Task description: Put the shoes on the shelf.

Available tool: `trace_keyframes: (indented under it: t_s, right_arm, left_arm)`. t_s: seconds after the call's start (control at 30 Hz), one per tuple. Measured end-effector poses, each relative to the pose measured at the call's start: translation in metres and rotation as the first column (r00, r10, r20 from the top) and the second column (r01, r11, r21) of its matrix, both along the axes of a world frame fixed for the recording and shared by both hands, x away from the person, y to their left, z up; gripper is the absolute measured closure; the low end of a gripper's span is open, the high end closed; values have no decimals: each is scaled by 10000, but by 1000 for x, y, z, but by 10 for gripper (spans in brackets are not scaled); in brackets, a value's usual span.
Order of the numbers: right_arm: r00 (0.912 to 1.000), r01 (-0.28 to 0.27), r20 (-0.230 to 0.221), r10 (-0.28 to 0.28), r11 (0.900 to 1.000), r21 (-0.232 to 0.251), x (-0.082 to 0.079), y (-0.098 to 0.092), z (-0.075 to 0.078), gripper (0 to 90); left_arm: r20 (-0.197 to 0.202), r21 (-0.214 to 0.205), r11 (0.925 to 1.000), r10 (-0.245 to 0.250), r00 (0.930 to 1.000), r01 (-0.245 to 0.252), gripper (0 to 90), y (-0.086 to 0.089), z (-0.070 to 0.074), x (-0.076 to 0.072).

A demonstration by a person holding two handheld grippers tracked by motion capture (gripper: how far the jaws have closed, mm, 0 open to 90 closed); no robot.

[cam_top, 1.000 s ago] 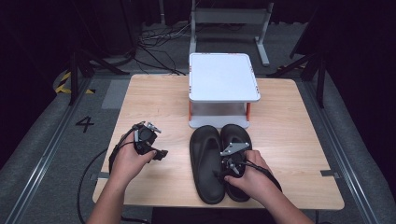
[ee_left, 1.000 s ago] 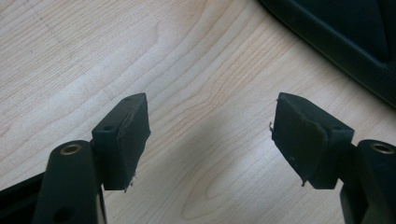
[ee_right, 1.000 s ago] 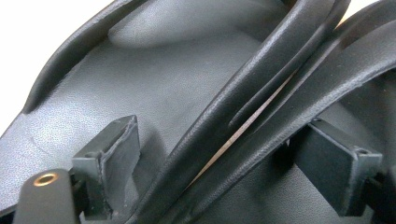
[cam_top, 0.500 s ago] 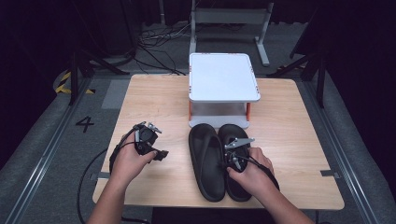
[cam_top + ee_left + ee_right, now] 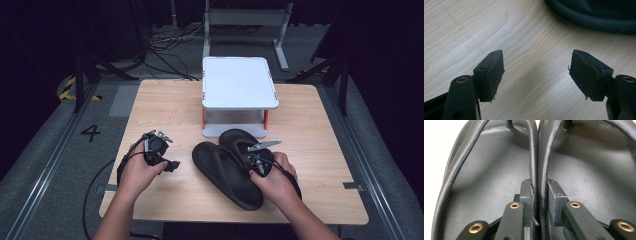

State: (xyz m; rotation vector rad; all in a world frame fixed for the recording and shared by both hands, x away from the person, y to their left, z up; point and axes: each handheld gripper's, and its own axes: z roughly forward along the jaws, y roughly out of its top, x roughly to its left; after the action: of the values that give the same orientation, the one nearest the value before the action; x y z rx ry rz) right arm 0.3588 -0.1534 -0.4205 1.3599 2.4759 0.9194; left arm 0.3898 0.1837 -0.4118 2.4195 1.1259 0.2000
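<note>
Two black flip-flops (image 5: 225, 172) lie side by side on the wooden table (image 5: 165, 105), toes angled towards the far left. My right gripper (image 5: 255, 160) sits over them. In the right gripper view its jaws have just been closing, and my right gripper (image 5: 539, 192) now pinches the two inner straps (image 5: 533, 157) together between its pads. My left gripper (image 5: 171, 164) hovers low over bare wood to the left of the flip-flops. In the left gripper view, my left gripper (image 5: 536, 72) is open with nothing between its pads, and a flip-flop's edge (image 5: 594, 17) lies beyond.
A white raised stand (image 5: 239, 82) with orange legs stands at the back middle of the table, just beyond the flip-flops' toes. Bare wood lies to the left and right. Cables and metal frames lie on the dark floor behind the table.
My right gripper's jaws closed on the inner straps. The flip-flops swung so that their toes now point further left, and my right hand rose slightly. The left hand stayed put.
</note>
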Motion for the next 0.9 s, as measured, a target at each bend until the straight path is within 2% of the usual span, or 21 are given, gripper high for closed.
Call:
trace_keyframes:
  t_s: [0.2,0.43,0.73,0.8,0.9]
  right_arm:
    - [9985,513,192,-519,9983,288,11,-9,10,772]
    - [9925,1088,494,-1114,9927,526,29,-19,21,772]
    - [9800,1716,815,-1813,9785,1142,49,-18,42,772]
    - [9792,1744,841,-1847,9777,1172,50,-18,44,772]
    - [9732,2041,819,-2148,9714,1214,62,-15,49,772]
  left_arm:
    - [29,-3,10000,-32,10000,32,283,0,-1,1]
    - [-13,-27,10000,3,10000,-3,283,1,-2,1]
    - [-28,6,10000,-25,10000,25,284,2,-2,2]
    - [-35,-2,10000,-28,10000,28,284,2,-2,2]
    - [-30,-17,10000,-51,10000,51,284,3,-2,2]
